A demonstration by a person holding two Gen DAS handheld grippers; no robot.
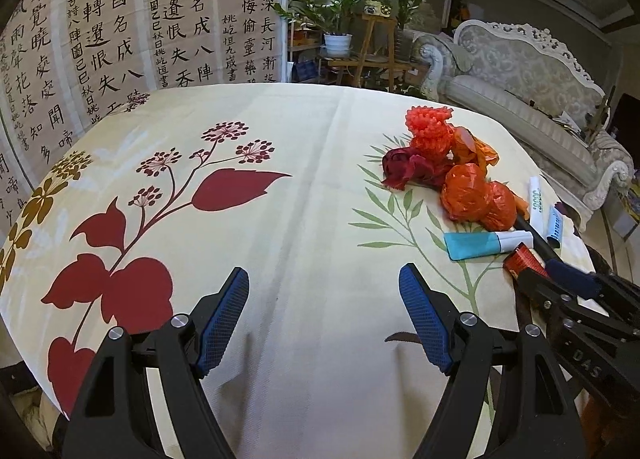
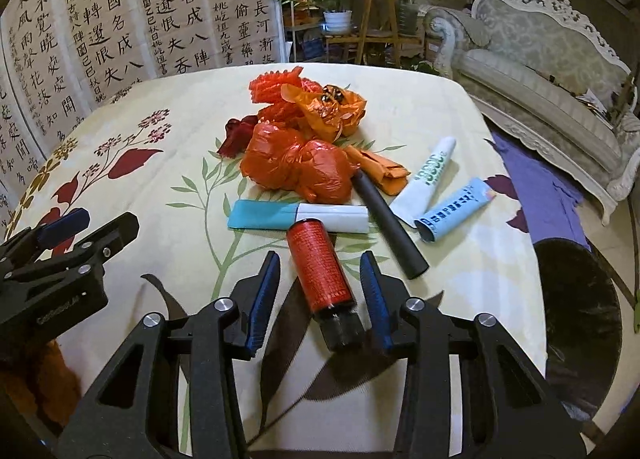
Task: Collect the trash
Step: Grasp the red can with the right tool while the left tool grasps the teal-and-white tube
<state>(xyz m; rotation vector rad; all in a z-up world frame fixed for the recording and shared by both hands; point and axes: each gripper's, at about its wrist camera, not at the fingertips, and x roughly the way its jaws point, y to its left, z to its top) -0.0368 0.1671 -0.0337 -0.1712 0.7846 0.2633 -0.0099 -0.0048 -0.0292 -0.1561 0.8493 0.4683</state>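
Observation:
A pile of trash lies on the flowered tablecloth [image 2: 460, 299]: crumpled orange plastic bags [image 2: 296, 167], red mesh netting [image 2: 276, 87], a teal-and-white tube [image 2: 296, 217], a black tube [image 2: 390, 227], a white tube [image 2: 428, 179] and a light blue tube [image 2: 456, 211]. Nearest me lies a red cylinder with a black end [image 2: 324, 279]. My right gripper [image 2: 320, 257] straddles it, with a gap showing on both sides of the cylinder. My left gripper [image 1: 324, 271] stands open over bare cloth, left of the pile [image 1: 472, 195]. Its fingers hold nothing.
A folding screen with calligraphy [image 2: 120, 11] stands behind the table. Potted plants [image 2: 340, 19] and an ornate sofa [image 2: 540, 71] are at the back right. A purple cloth [image 2: 540, 187] and a dark round object [image 2: 576, 291] lie past the table's right edge.

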